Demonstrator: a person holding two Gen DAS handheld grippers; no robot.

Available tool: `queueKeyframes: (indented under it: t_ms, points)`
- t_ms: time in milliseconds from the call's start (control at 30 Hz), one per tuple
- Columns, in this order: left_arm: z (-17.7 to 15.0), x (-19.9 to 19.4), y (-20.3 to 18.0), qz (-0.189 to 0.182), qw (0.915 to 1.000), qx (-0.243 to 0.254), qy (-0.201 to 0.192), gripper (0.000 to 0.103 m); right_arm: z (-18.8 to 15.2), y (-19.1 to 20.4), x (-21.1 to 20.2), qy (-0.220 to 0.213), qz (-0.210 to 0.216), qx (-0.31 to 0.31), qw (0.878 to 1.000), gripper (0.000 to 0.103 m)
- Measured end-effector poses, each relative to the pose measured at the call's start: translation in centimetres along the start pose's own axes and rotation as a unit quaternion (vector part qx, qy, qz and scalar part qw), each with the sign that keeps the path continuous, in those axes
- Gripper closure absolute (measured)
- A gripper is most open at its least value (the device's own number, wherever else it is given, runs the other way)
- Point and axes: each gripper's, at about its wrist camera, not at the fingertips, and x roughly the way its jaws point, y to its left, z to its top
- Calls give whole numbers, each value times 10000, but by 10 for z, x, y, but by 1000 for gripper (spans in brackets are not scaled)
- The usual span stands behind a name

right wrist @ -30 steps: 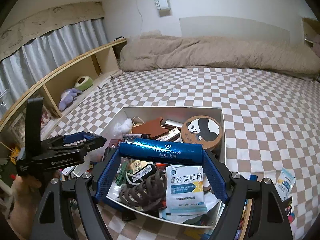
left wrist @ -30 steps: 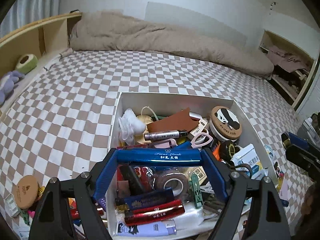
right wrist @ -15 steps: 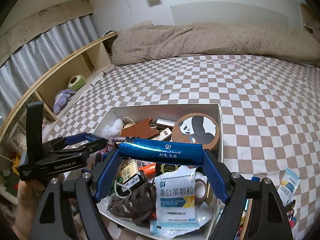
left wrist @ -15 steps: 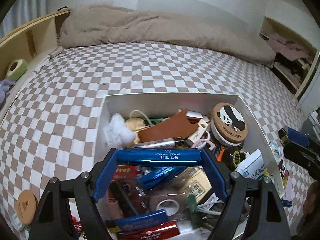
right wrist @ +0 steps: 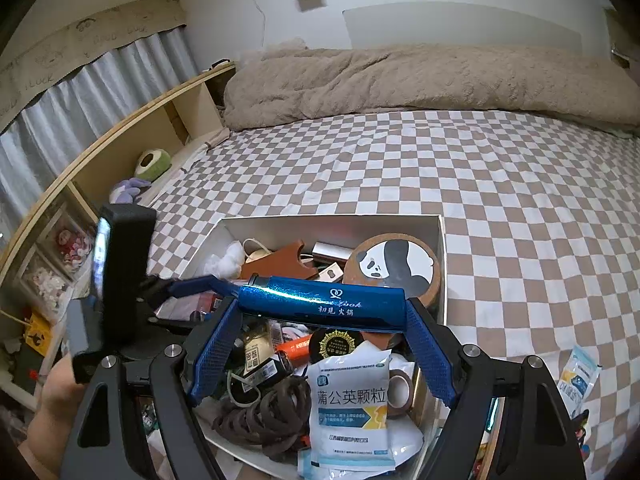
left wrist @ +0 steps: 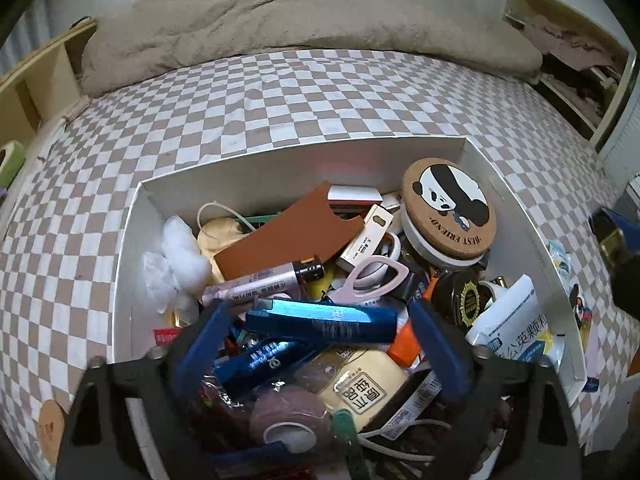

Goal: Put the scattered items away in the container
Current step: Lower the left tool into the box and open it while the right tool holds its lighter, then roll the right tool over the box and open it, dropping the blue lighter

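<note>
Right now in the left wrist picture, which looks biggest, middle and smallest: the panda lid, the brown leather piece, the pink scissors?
1 and 2. Brown leather piece and panda lid: they look about alike, so I won't rank them.
3. Pink scissors: plainly smallest, though partly buried.

Bedsheet point(left wrist: 280, 96): brown-and-white check. Blanket point(right wrist: 420, 80) at 12 o'clock: plain beige, fleecy. Container point(left wrist: 304, 156): white walls. Inside, at 1 o'clock, lid point(left wrist: 448, 210): cork tan, black-and-white panda print, dark lettering. Centre: card sleeve point(left wrist: 288, 236), rust brown. Scissors point(left wrist: 372, 280): pale pink handles. Tube between left gripper point(left wrist: 320, 340) fingers: metallic blue tube point(left wrist: 320, 320), pale script. Right gripper point(right wrist: 320, 344): blue textured pads, black frame; second blue tube point(right wrist: 324, 306), white characters. Sachet point(right wrist: 352, 400) at 6 o'clock: white, blue-and-yellow band. Hair ties point(right wrist: 264, 416): dark brown. Curtain point(right wrist: 80, 92) at 10 o'clock: grey.
</note>
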Motion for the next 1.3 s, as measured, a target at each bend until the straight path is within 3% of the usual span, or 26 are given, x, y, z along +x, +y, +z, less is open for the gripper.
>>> queueKeyframes:
  t_ms: [333, 600, 700, 800, 867, 1000, 1167, 1300]
  points:
    - [-6, -14, 17, -35, 9993, -329, -184, 5, 2, -7, 0, 104, 141, 142, 9997, 21]
    - [-16, -20, 25, -4, 9990, -393, -232, 5, 0, -13, 12, 448, 338, 485, 9972, 21]
    - [-19, -20, 26, -76, 9989, -404, -226, 5, 2, -10, 17, 598, 88, 189, 9980, 21]
    - [-25, -26, 27, -97, 9988, -389, -295, 5, 5, -2, 20, 848, -175, -489, 9950, 21]
    - [-30, -31, 27, -112, 9986, -343, -380, 5, 4, 8, 24, 1042, -485, -1258, 9854, 21]
    - [-41, -44, 26, -158, 9981, -259, -534, 5, 1, 16, 32, 1486, -632, -2209, 9618, 21]
    - [-53, -60, 33, -254, 9957, -356, -815, 5, -9, 29, 37, 2050, -751, -3399, 9147, 21]
    - [-61, -70, 39, -468, 9933, -492, -931, 5, -18, 36, 42, 2544, -871, -4184, 8676, 21]
